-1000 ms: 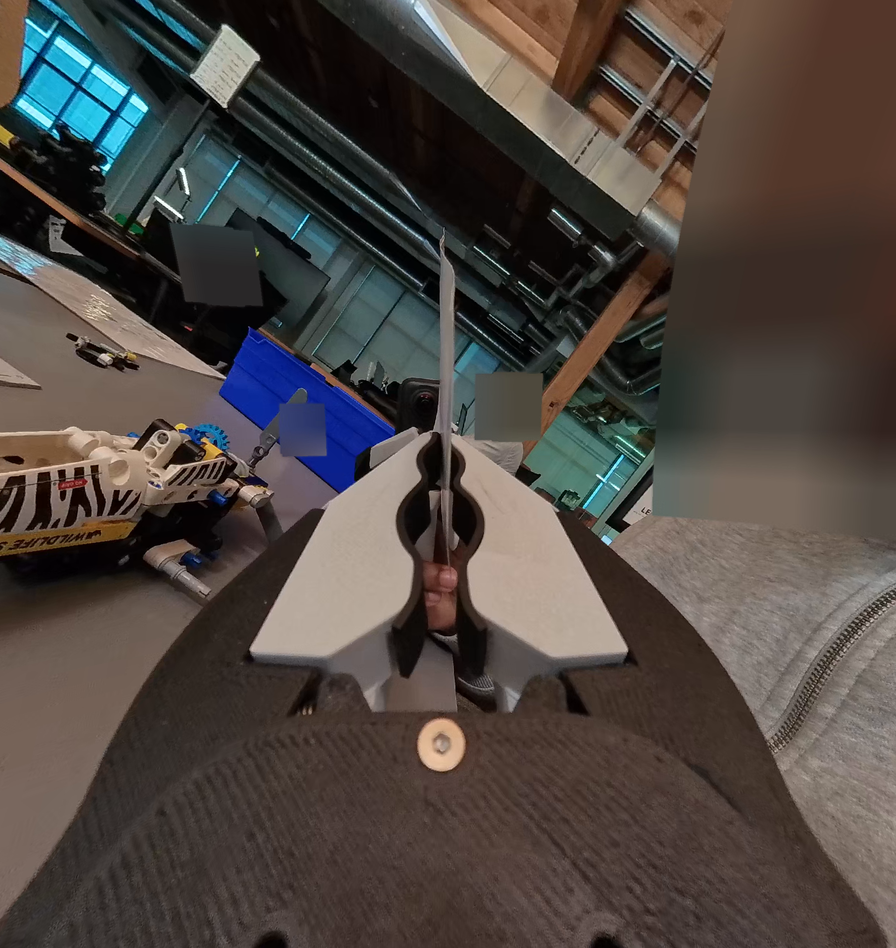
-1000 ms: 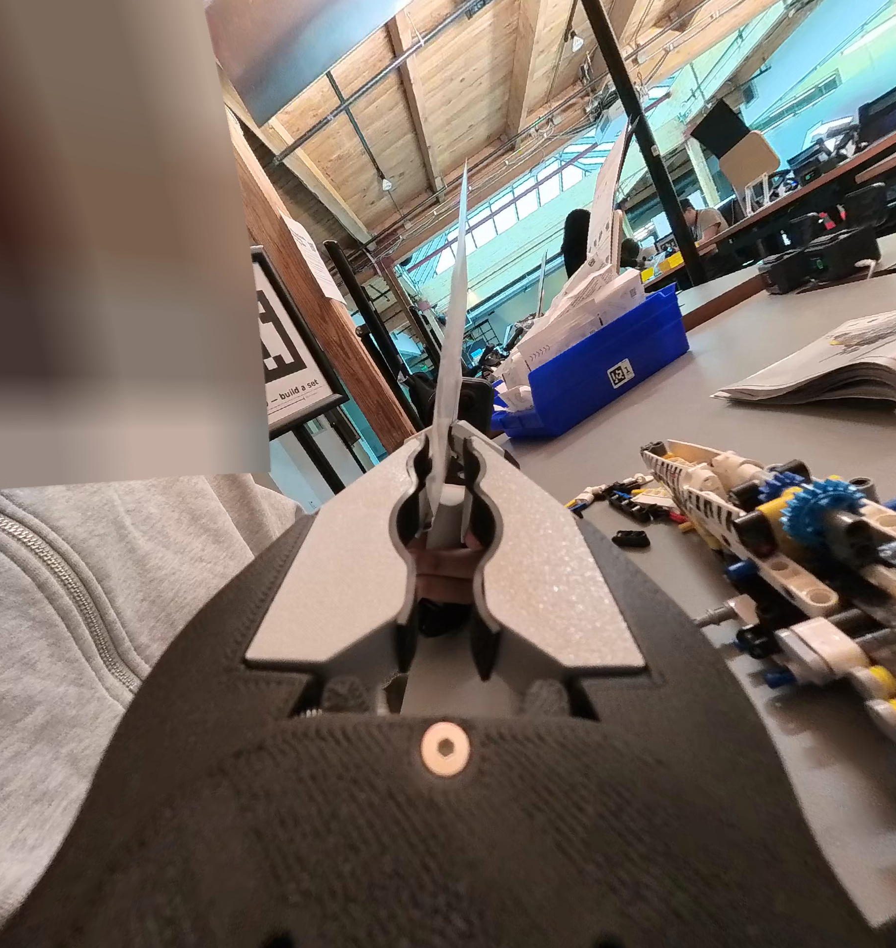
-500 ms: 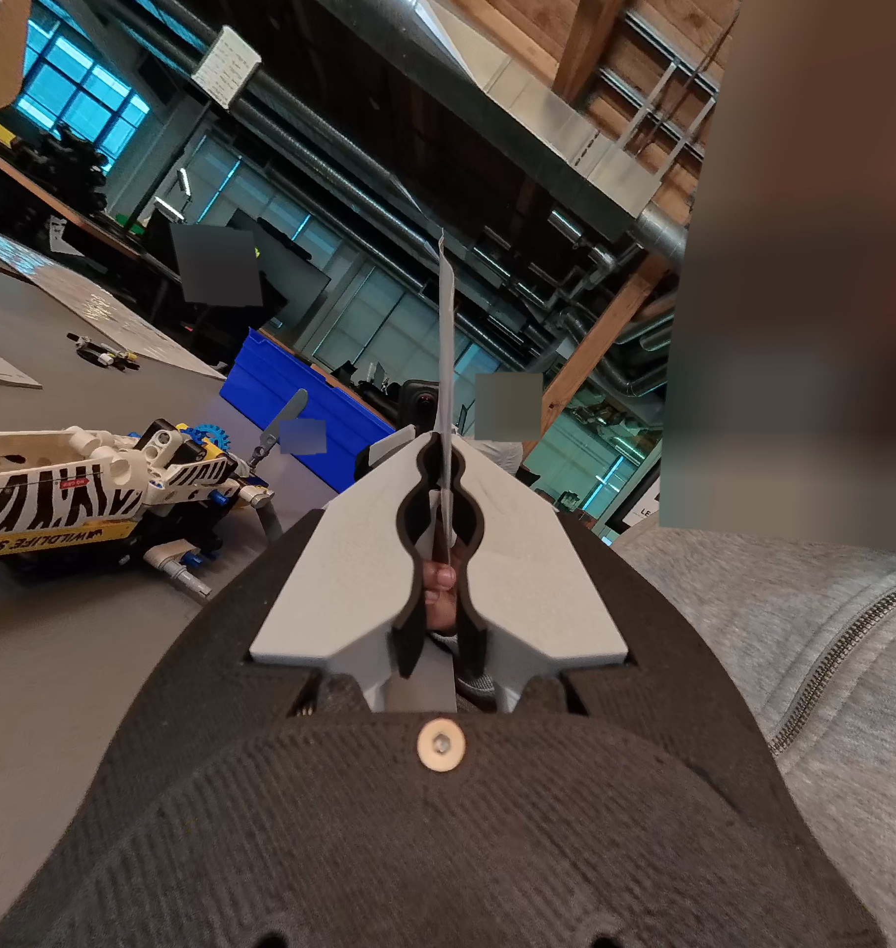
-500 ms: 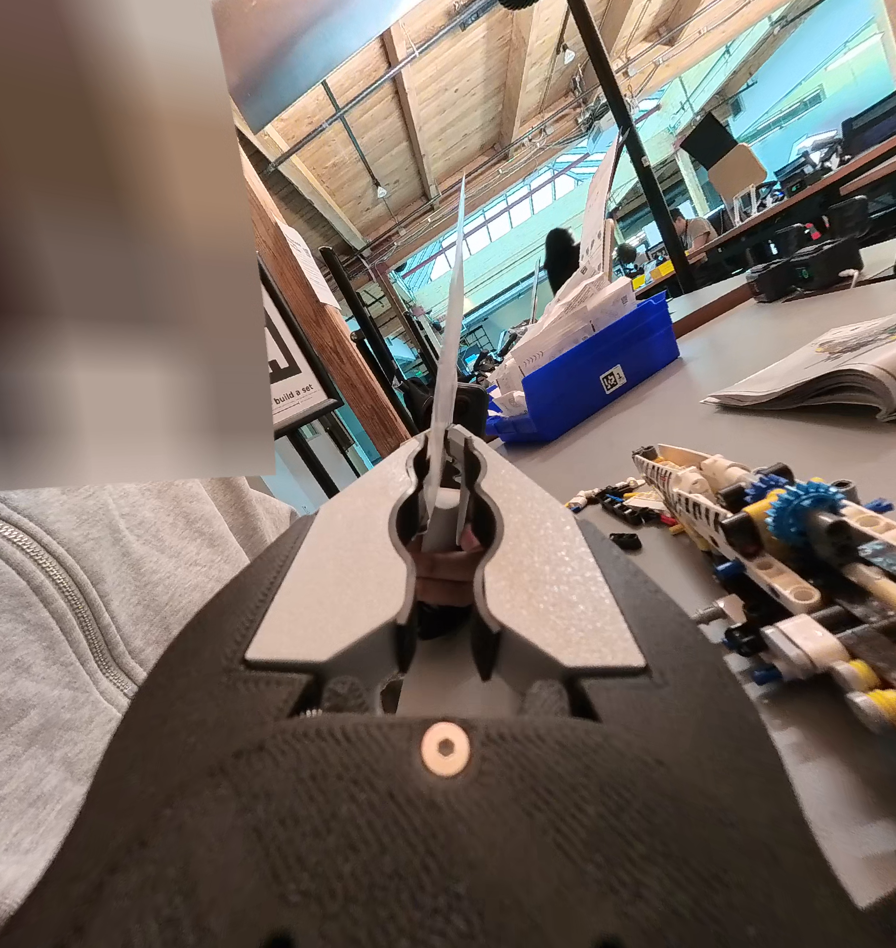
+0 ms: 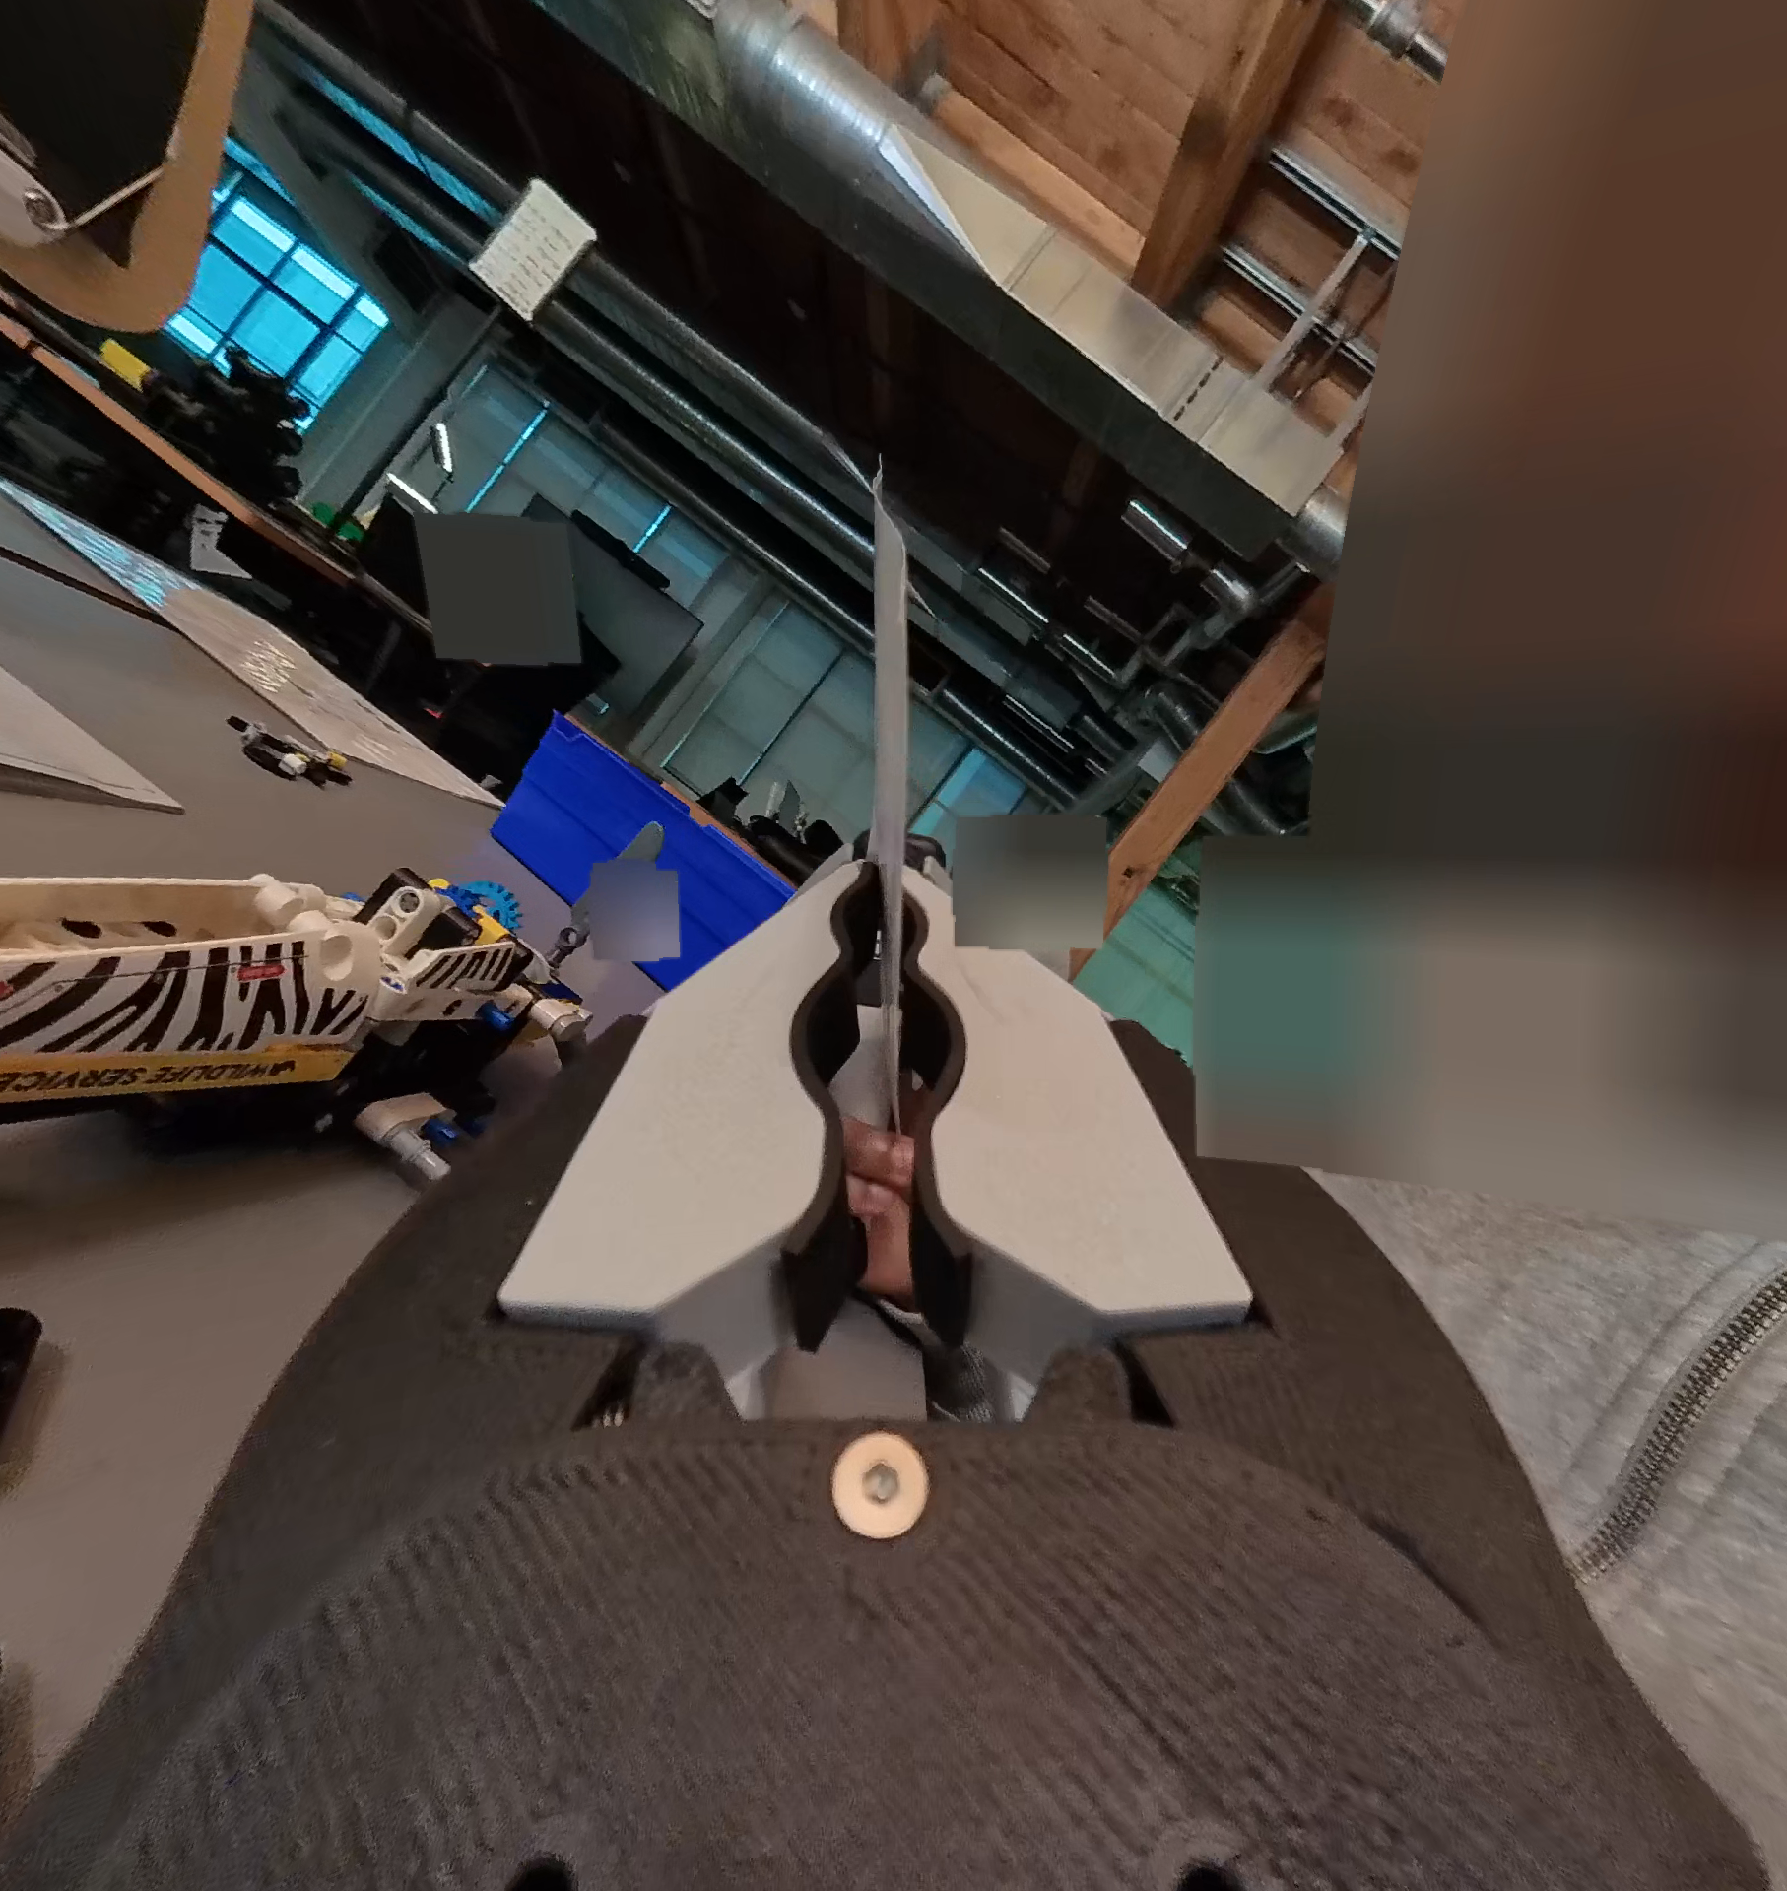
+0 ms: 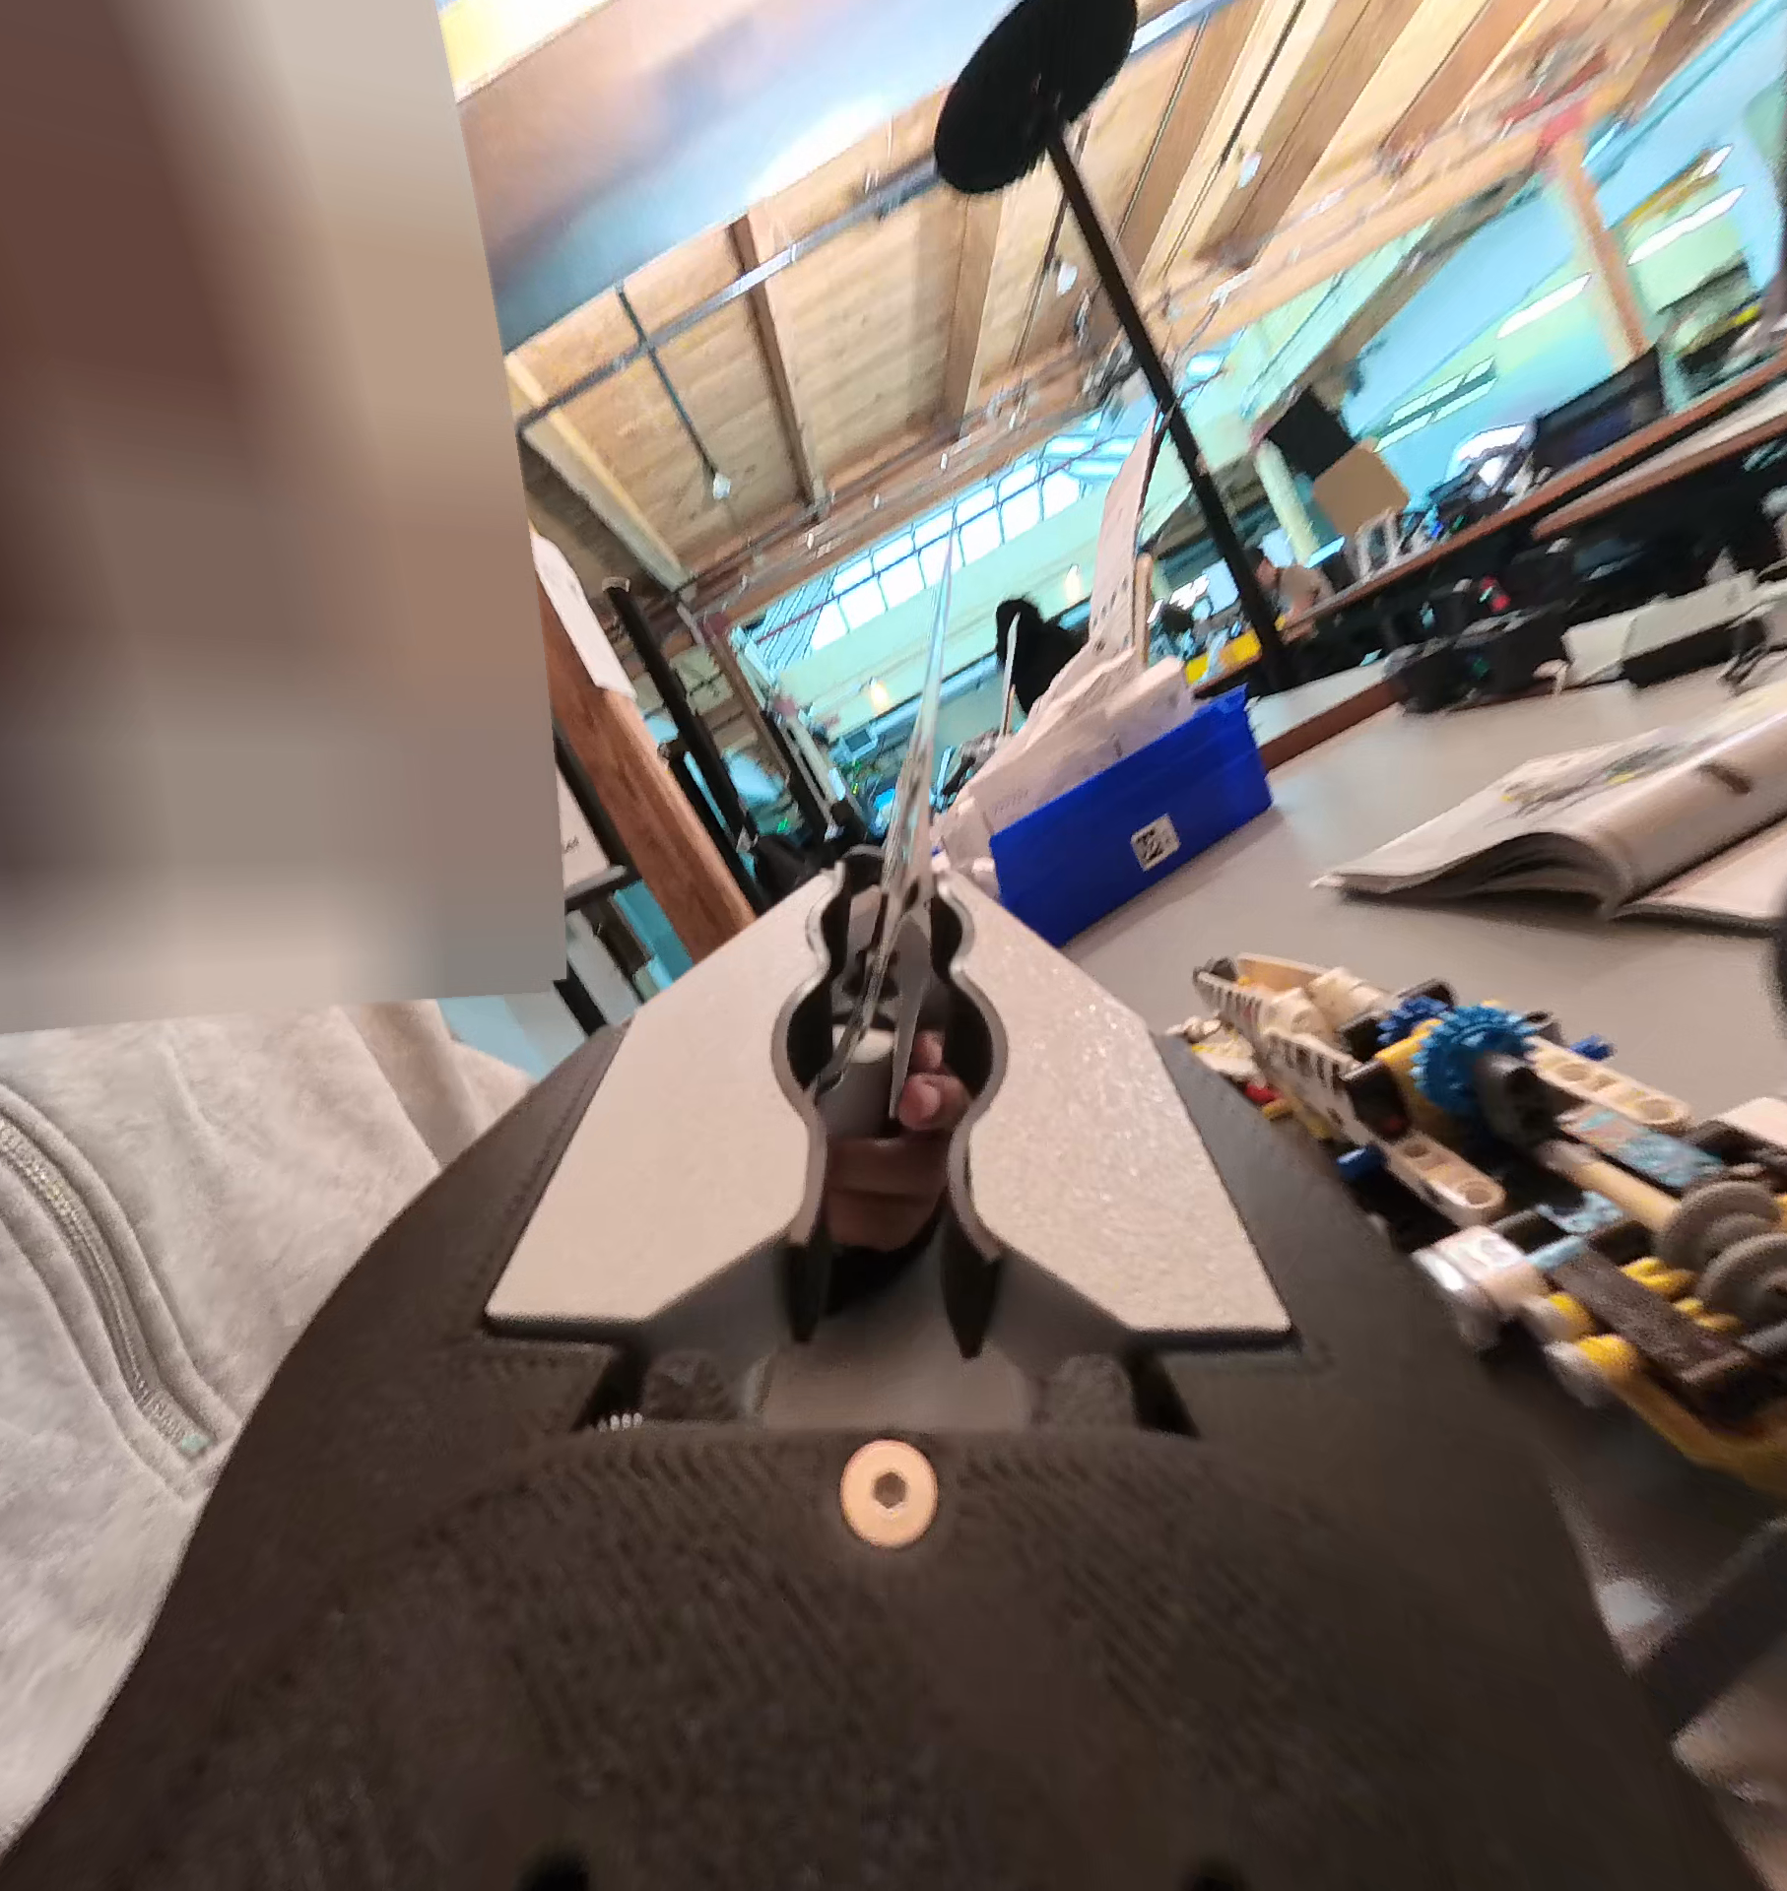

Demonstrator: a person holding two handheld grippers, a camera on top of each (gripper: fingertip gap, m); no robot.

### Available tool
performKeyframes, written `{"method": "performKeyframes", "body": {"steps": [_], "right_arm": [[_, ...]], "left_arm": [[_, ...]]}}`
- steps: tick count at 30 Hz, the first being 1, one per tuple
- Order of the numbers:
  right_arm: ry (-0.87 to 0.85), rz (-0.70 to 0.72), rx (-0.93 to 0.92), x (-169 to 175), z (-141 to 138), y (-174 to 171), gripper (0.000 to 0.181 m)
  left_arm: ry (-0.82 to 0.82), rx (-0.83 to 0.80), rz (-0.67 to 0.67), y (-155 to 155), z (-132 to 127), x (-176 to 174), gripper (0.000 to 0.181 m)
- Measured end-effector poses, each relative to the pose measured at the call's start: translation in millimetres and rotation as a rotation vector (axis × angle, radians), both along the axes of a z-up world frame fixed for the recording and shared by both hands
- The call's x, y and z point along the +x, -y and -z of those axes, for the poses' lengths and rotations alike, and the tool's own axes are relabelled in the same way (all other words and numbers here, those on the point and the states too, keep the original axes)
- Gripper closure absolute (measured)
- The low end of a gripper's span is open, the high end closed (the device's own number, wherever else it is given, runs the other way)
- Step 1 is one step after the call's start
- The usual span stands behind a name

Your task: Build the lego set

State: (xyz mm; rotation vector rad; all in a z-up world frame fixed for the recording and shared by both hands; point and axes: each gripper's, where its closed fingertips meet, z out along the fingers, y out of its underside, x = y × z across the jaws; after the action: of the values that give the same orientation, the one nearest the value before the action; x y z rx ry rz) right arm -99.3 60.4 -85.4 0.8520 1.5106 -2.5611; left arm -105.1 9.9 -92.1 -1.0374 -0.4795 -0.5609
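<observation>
Left gripper clamped shut on thin sheet, seen edge-on, standing upright. Right gripper pinched same sheet, jaws nearly closed. Lego vehicle lay on grey table, just beside both grippers. Open booklet and blue bin farther back, bare table between.

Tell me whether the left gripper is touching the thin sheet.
Touching. The left wrist view shows the left gripper closed on the thin sheet, which rises edge-on from between the finger tips.
</observation>
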Motion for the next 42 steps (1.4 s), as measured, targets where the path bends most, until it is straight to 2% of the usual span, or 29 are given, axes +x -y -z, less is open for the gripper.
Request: {"method": "performKeyframes", "body": {"steps": [6, 13, 20, 26, 31, 36, 39, 42], "right_arm": [[-0.099, 0.168, 0.024, -1.5, -11.0, -18.3, 0.169], [-0.373, 0.414, 0.343, 10.8, -13.2, -3.2, 0.168], [-0.498, 0.485, 0.705, 9.0, 16.0, 34.6, 0.171], [-0.534, 0.616, 0.748, 0.5, 15.3, 25.9, 0.171], [-0.480, 0.569, 0.717, -2.5, 19.8, 26.1, 0.168], [-0.391, 0.457, 0.590, 0.2, 18.3, 25.4, 0.165], [-0.404, 0.316, 0.469, 18.1, 6.5, 31.6, 0.168], [-0.485, 0.255, 0.420, 36.1, -2.2, 37.5, 0.169]], "left_arm": [[0.000, -0.015, -0.044, 1.8, 1.6, -5.3, 0.181], [0.009, -0.106, -0.046, -8.6, 11.8, -6.2, 0.181], [-0.001, -0.176, -0.018, -18.2, 19.2, -2.0, 0.181], [-0.034, -0.185, 0.066, -26.0, 19.1, 12.8, 0.181], [-0.029, -0.170, 0.080, -25.3, 17.8, 14.0, 0.181], [-0.061, -0.155, 0.091, -24.6, 14.3, 19.3, 0.181], [-0.191, -0.108, 0.112, -19.4, 0.9, 38.4, 0.181], [-0.341, -0.088, 0.046, -14.3, -5.9, 56.3, 0.181]]}}
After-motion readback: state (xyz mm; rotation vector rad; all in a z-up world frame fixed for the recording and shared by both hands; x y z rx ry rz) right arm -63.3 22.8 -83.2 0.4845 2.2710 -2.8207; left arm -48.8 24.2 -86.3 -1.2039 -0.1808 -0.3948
